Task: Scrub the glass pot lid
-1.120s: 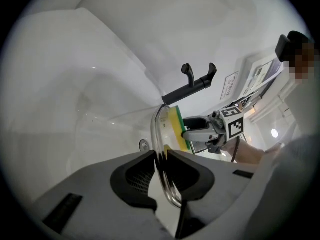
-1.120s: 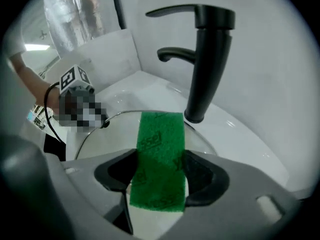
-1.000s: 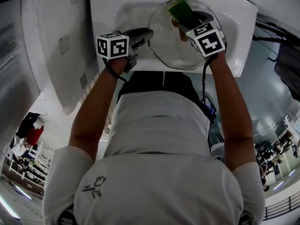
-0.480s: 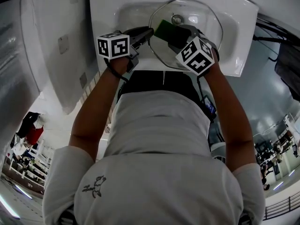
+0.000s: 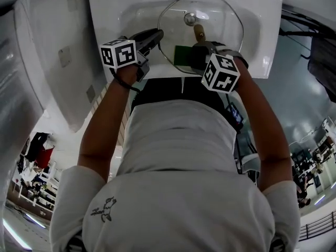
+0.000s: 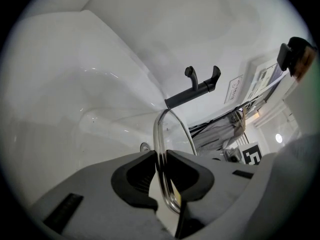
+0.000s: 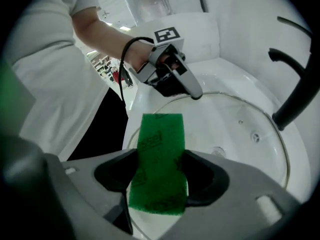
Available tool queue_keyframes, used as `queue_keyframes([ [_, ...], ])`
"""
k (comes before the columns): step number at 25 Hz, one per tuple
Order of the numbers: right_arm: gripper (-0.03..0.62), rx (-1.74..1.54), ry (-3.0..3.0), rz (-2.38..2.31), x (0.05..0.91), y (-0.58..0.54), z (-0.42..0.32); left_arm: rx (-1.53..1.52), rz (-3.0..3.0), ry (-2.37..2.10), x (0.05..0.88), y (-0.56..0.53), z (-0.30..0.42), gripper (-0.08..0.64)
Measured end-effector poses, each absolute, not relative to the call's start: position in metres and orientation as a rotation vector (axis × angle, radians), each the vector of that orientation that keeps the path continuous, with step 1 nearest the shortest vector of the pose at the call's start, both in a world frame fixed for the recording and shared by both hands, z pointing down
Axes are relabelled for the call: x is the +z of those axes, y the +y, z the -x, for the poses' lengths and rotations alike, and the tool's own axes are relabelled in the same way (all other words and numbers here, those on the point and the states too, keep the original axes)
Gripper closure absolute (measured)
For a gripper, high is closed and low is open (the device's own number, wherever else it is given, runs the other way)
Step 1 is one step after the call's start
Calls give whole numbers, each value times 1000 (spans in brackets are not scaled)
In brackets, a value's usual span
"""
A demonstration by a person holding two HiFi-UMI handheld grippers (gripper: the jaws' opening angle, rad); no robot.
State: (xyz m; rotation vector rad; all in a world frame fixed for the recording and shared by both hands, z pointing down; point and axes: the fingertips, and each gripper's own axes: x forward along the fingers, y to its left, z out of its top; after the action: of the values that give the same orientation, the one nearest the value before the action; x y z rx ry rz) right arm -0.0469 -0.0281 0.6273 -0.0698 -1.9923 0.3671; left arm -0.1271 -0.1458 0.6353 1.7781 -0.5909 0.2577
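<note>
Over the white sink (image 5: 262, 30), the left gripper (image 6: 161, 166) pinches the rim of the glass pot lid (image 5: 223, 25); the right gripper (image 7: 159, 179) clamps a green scouring pad (image 7: 160, 144).

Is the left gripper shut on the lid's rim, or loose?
Shut: the left gripper pinches the glass pot lid by its rim, pads pressing both sides.

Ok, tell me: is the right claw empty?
No, the right claw grips a green pad between its jaws.

In the head view the right tongs (image 5: 191, 60) hide part of the green pad (image 5: 181, 54) and glass lid (image 5: 218, 20).
</note>
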Motion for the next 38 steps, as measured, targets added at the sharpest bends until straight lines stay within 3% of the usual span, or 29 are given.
queue_keyframes([
  [11,301,573,-1980,-79,610,-44,3,264,-1780,-559,634,-145,122,489],
  [18,301,465,-2045,-405,601,-138,46,282,-1784,-554,636,-143,125,489],
  [24,301,370,-2001,-417,621,-162,75,282,-1789,-559,636,-144,124,489],
  [38,301,581,-1847,-698,631,-186,-9,264,-1771,-576,636,-146,123,492],
])
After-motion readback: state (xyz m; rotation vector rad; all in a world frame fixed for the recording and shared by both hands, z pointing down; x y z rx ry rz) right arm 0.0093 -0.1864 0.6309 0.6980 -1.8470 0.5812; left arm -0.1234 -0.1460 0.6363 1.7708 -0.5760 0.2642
